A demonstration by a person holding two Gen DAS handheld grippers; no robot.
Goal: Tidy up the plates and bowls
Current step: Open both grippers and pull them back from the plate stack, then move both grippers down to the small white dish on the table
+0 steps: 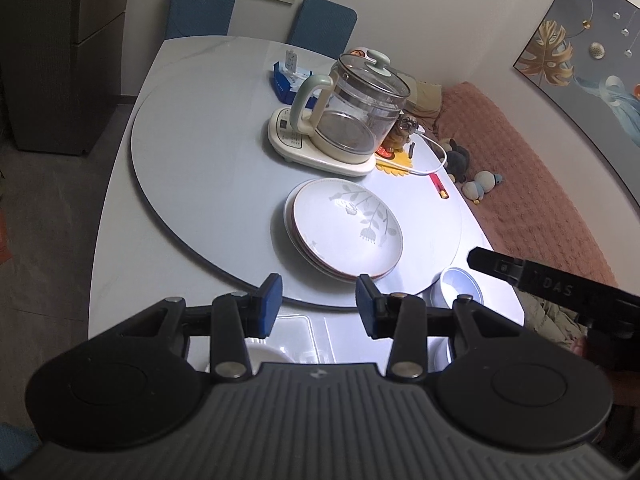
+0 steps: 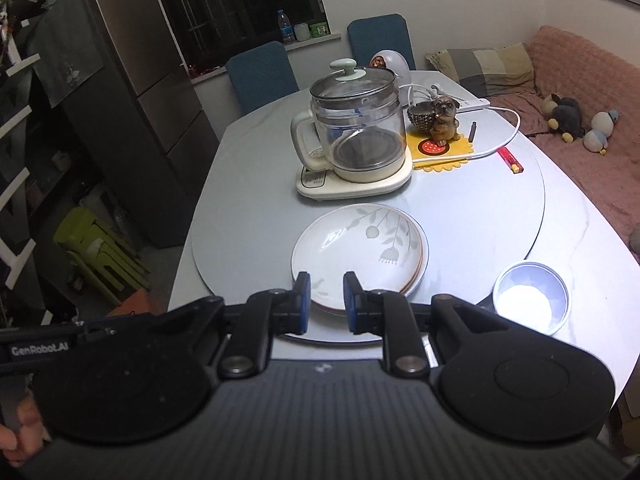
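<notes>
While jaws gape, plates (image 2: pixel 358 250) ahead (stacked)

We see our left gripper (image 1: pixel 318 298) with its blue pads apart and empty, above the table's near edge. A stack of plates (image 1: pixel 344 229) sits on the turntable (image 1: pixel 192 184) beyond; a bowl (image 1: pixel 460 286) rests by the table's right edge, under our right gripper (image 1: pixel 478 258).

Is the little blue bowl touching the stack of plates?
Apart. The right wrist view shows bare table between the blue bowl and the stack of plates; the bowl sits off the round turntable, the plates sit on it.
</notes>
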